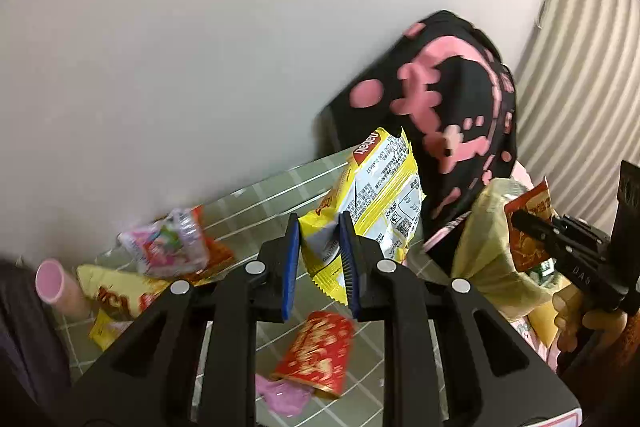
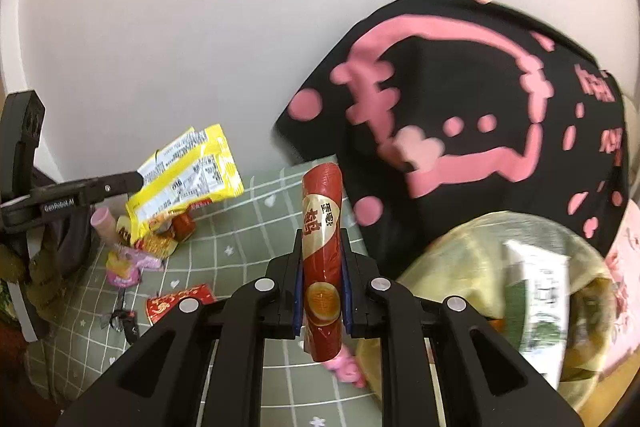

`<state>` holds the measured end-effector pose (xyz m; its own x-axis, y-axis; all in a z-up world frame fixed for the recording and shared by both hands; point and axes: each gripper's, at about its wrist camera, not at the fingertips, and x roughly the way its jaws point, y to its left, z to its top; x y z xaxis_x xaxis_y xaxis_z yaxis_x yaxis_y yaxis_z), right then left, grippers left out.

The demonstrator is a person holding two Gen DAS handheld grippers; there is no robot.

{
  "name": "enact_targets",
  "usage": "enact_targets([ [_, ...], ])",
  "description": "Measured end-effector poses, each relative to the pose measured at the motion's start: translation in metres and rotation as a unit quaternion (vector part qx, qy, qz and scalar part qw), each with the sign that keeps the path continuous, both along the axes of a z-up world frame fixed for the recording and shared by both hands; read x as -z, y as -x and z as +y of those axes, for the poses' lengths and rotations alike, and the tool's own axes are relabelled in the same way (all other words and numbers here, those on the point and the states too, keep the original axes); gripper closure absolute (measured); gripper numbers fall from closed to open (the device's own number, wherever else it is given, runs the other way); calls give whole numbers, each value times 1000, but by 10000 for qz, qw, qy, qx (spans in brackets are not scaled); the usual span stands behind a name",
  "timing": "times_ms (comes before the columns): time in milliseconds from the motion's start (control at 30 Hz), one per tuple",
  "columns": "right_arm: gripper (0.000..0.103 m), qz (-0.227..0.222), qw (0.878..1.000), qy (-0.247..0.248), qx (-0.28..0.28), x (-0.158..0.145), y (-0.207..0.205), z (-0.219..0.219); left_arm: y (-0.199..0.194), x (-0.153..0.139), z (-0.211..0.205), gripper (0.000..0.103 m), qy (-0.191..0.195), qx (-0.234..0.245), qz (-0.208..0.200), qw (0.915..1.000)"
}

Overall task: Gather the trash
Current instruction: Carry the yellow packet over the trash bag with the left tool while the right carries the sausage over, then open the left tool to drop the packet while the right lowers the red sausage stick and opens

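My left gripper [image 1: 320, 259] is shut on a yellow snack wrapper [image 1: 372, 195], held up above the green checked tablecloth [image 1: 272, 199]. From the right wrist view the same left gripper [image 2: 138, 179] grips that yellow wrapper [image 2: 188, 171] at the left. My right gripper [image 2: 322, 267] is shut on a red snack packet [image 2: 322, 247], which stands upright between the blue pads. In the left wrist view the right gripper [image 1: 520, 219] holds the red packet [image 1: 528, 227] over the bin lined with a yellow bag [image 1: 492, 259].
Several wrappers [image 1: 168, 247] lie by the wall, a red one [image 1: 316, 351] on the cloth in front. A pink tube [image 1: 52, 279] stands at the left. A black cloth with pink print [image 2: 460, 107] hangs behind the bin [image 2: 460, 259], which holds trash.
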<state>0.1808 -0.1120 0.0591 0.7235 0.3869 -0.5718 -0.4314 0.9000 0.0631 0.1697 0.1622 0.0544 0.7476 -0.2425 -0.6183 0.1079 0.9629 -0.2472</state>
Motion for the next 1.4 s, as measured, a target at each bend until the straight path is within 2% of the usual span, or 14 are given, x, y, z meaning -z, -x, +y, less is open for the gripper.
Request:
enact_targets([
  [267, 88, -330, 9977, 21, 597, -25, 15, -58, -16, -16, -67, 84, -86, 728, -159, 9972],
  [500, 88, -370, 9895, 34, 1396, -28, 28, -127, -34, -24, -130, 84, 59, 1456, -181, 9892],
  [667, 88, -405, 9807, 15, 1913, -30, 42, -174, -48, -22, -180, 84, 324, 2085, -22, 9775],
  [867, 88, -360, 9743, -22, 2222, -24, 48, -207, -57, -2, -240, 84, 274, 2698, 347, 9619],
  [1033, 88, -326, 9738, 7, 2249, -20, 46, -217, -66, 21, -274, 84, -57, 2773, 587, 9590],
  [1167, 88, -247, 9744, -9, 2233, -14, 41, -222, -75, 35, -285, 83, -133, 2690, 745, 9602],
  [1233, 88, -216, 9753, -7, 2196, -12, 38, -222, -78, 38, -284, 74, -97, 2611, 757, 9623],
  [1400, 88, -185, 9790, -42, 2029, -10, 31, -214, -74, 30, -274, 61, 145, 2613, 660, 9629],
])
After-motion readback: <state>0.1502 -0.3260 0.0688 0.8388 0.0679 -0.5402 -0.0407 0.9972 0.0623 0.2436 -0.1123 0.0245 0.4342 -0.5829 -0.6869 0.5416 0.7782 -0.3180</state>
